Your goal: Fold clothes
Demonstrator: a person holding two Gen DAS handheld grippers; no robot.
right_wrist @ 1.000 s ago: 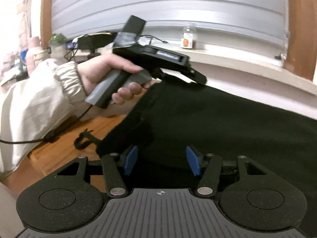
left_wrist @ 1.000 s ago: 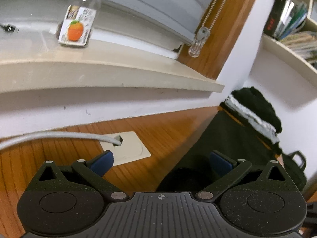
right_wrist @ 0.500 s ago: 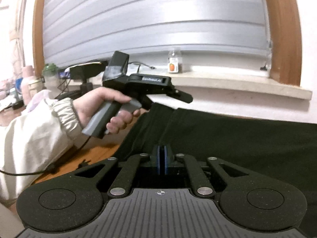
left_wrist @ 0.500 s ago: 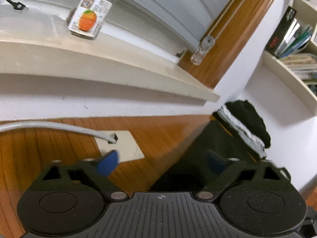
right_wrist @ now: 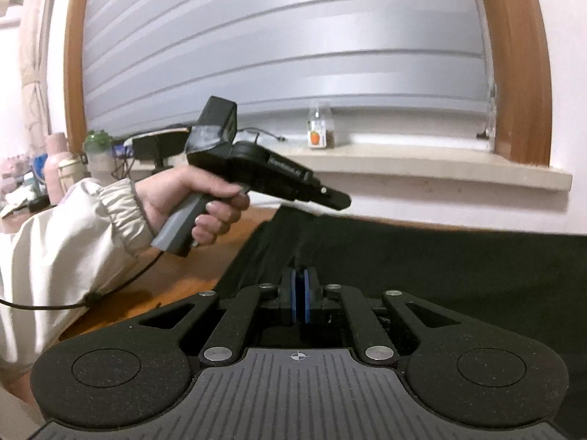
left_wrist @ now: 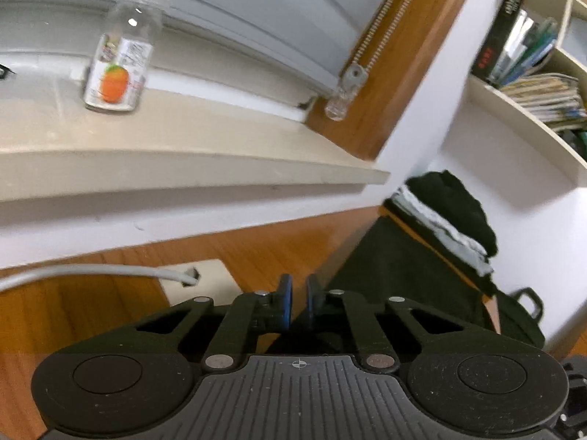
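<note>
A black garment (left_wrist: pixel 396 275) lies spread over the wooden table (left_wrist: pixel 91 311); in the right wrist view the garment (right_wrist: pixel 440 267) fills the right half. My left gripper (left_wrist: pixel 298 297) sits at the cloth's left edge, its blue pads nearly together with dark fabric just under them. From the right wrist view, a hand (right_wrist: pixel 190 201) holds that left gripper (right_wrist: pixel 335 200) over the garment's far left corner, which rises toward its tip. My right gripper (right_wrist: pixel 300 295) is shut, pads pressed on a pinch of the black cloth at the near edge.
A small bottle (left_wrist: pixel 117 73) with an orange label stands on the windowsill (left_wrist: pixel 220 154). Folded black and grey clothes (left_wrist: pixel 451 216) are stacked at the table's far right under a bookshelf (left_wrist: pixel 532 84). A white cable (left_wrist: pixel 91 269) runs into a beige plate (left_wrist: pixel 212 275). Clutter (right_wrist: pixel 73 157) crowds the left.
My left gripper's jaws went from wide open to nearly closed at the garment's edge. My right gripper closed on the cloth a second ago and has since risen with it.
</note>
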